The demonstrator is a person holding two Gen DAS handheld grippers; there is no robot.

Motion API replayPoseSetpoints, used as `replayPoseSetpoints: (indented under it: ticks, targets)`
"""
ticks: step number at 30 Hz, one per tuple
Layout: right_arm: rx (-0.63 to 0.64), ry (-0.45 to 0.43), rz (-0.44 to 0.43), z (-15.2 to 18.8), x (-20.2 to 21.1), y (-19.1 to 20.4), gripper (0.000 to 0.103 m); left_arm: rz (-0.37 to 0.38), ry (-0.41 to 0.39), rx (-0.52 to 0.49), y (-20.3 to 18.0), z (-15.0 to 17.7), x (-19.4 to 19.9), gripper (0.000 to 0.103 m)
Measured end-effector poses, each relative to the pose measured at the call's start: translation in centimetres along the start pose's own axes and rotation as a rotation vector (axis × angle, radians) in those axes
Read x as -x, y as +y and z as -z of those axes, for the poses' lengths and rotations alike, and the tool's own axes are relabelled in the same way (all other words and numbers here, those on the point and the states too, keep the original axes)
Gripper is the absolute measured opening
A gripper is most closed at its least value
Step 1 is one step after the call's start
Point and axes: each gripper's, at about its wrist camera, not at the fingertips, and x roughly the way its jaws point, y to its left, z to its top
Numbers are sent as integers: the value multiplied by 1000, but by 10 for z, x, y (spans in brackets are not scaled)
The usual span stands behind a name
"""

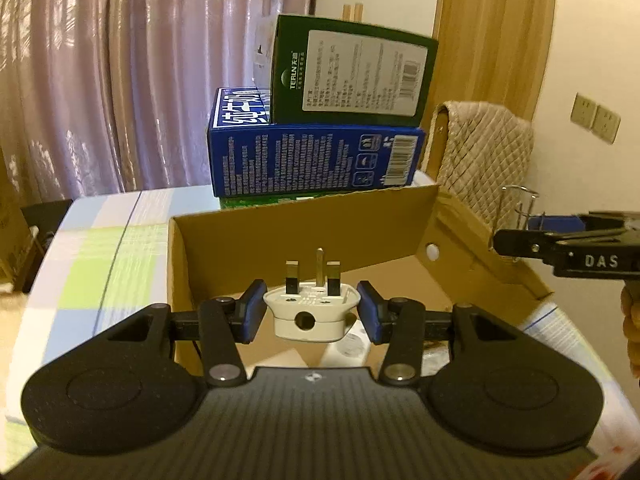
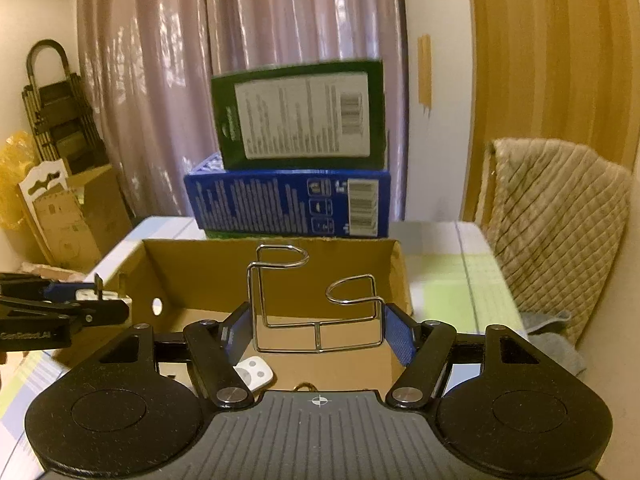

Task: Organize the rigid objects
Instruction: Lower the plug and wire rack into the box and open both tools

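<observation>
Pinched tight in my left gripper is one white plug, its three pins up, held over the open cardboard box. My right gripper squeezes one wire rack over the same box. One small white thing lies inside. Behind the box, two boxes are stacked on the table: green on blue.
</observation>
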Motion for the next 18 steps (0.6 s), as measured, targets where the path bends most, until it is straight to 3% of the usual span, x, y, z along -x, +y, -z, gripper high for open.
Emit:
replayPoseSetpoints:
  ticks: [3,6,13,18]
  targets:
    - [-4,98,-40,-7,-29,-2,65,2,41,-17,6,-9,-19,43]
    - [-2,174,-23,-11,-53,-4,66,-5,85,-62,8,-15,-36,43]
    - [7,251,1,-16,-86,-10,66,-13,177,-58,22,-24,-70,43]
    - [8,260,-1,-18,-94,-9,66,-27,207,-65,25,-28,-84,43]
